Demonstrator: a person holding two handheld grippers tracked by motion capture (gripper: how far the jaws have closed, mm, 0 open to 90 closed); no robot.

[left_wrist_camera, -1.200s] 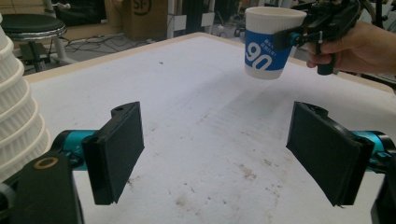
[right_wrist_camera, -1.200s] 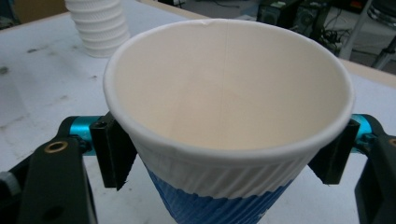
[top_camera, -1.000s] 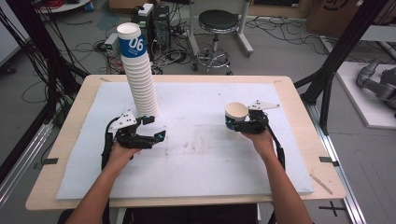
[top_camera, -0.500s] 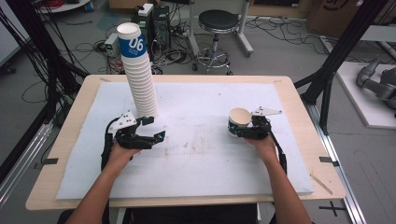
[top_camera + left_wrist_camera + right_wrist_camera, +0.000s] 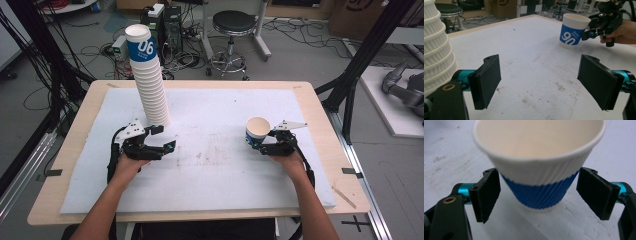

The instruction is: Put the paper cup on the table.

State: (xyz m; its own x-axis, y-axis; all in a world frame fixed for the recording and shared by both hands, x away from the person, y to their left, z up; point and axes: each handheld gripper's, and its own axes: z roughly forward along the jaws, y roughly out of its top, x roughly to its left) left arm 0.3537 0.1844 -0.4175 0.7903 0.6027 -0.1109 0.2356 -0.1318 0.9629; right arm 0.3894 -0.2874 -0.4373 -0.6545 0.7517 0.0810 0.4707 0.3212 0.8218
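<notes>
At the left of the white-covered wooden bench (image 5: 210, 190), a tall leaning stack of white ribbed paper cups (image 5: 149, 85), its top cup banded blue and marked "06", stands on the sheet. Just in front of it and to its right rests the left gripper (image 5: 167, 148), held in a person's left hand (image 5: 129, 165); in the left gripper view its black jaws stand wide apart, released, with bare stained sheet between them and the stack's lower cups at the frame's left edge. Across the bench, well apart from the stack, a single white paper cup with a blue ribbed band (image 5: 258, 132) stands upright on the sheet. The right gripper (image 5: 253, 143), held in the right hand (image 5: 286, 160), sits at the cup's base. In the right gripper view the jaws flank the blue band on either side with a gap showing at each, released rather than clamped.
</notes>
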